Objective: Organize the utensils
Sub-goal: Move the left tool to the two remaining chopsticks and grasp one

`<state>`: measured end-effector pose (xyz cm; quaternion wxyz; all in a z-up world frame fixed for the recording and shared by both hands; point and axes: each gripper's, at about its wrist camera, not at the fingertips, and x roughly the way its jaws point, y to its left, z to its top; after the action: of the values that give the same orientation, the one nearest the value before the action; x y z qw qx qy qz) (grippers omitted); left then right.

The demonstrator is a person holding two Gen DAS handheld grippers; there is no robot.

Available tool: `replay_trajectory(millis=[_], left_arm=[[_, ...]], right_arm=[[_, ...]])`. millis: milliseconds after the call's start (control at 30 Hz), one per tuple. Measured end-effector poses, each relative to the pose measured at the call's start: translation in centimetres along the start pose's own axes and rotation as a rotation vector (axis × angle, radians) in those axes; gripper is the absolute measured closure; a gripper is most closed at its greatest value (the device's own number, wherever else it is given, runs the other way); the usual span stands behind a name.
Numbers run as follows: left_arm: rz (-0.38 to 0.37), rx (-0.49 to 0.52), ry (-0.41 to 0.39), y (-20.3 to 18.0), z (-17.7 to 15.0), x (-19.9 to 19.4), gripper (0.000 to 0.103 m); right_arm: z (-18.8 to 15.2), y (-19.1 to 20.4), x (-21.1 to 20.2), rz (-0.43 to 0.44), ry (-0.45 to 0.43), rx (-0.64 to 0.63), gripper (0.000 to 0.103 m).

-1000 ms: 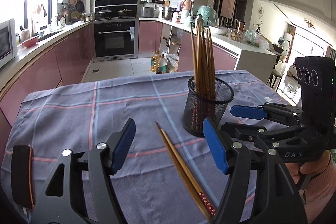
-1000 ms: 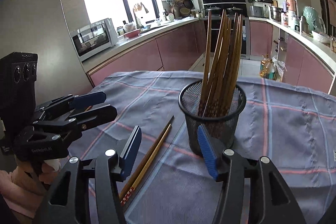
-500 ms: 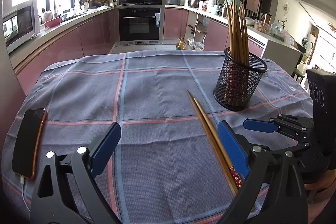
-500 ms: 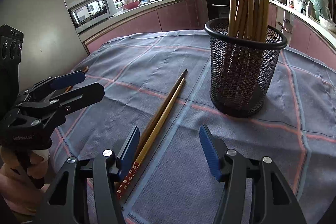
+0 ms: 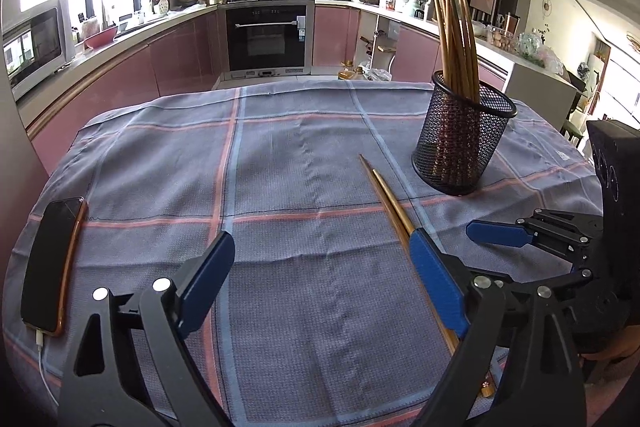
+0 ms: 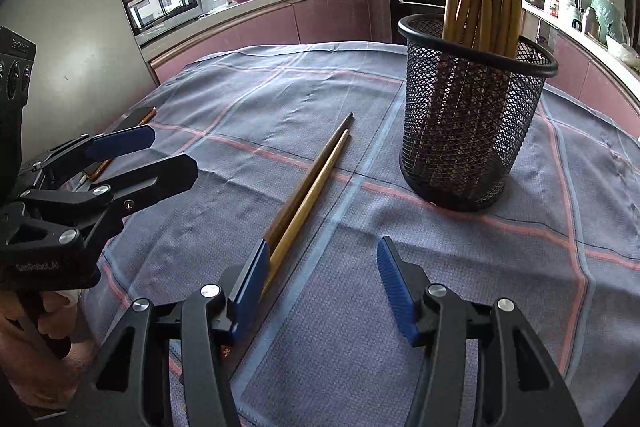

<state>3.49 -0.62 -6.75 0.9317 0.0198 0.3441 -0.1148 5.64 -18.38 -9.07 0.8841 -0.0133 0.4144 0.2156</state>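
A smartphone lies at the left edge of the bench, on the checked cloth, with a white cable plugged into its near end. To its right the left hand-held gripper hangs over bare cloth; its jaws have just narrowed a little but are spread wide, with nothing between them. Its right blue pad covers part of the pair of chopsticks, which lies flat on the cloth with its tips pointing away. Beyond and to the right stands a black mesh holder, upright and full of chopsticks. At the right the right hand-held gripper is half spread and empty; the loose pair lies just beside its left pad, not between the jaws.
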Motion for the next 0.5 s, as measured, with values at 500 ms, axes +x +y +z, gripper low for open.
replay_trajectory(millis=[500], left_arm=[[-0.037, 0.025, 0.031, -0.66, -0.40, 0.74, 0.019]], right_arm=[[0.12, -0.67, 0.02, -0.001, 0.017, 0.026, 0.061]])
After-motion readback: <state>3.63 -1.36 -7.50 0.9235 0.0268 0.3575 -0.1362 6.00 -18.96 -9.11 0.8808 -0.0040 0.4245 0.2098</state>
